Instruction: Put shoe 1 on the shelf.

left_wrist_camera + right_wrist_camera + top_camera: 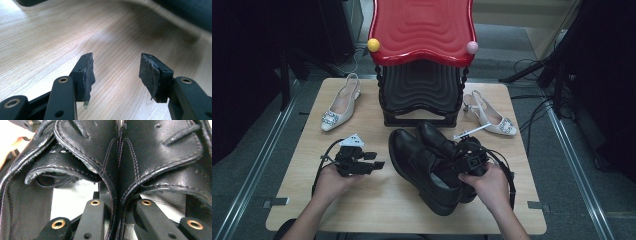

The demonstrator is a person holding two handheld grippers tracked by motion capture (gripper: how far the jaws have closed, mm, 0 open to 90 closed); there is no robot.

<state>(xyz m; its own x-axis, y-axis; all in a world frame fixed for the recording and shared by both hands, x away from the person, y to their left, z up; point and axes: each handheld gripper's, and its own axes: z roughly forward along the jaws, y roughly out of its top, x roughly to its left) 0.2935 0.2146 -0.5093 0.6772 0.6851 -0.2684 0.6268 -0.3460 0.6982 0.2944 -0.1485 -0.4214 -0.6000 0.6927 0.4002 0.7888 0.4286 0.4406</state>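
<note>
Pinching the inner sides of both black leather shoes together, the right gripper clamped them. The left gripper hovered agape over the wooden table.

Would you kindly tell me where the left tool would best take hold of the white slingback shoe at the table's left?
Probably the white slingback shoe at its low side wall, mid-length, from above. The shoe lies flat, toe toward the person, and the thin heel strap looks too flimsy. The left tool is open.

Left hand-held gripper jaws apart, right hand-held gripper clamped, forearms low
</note>
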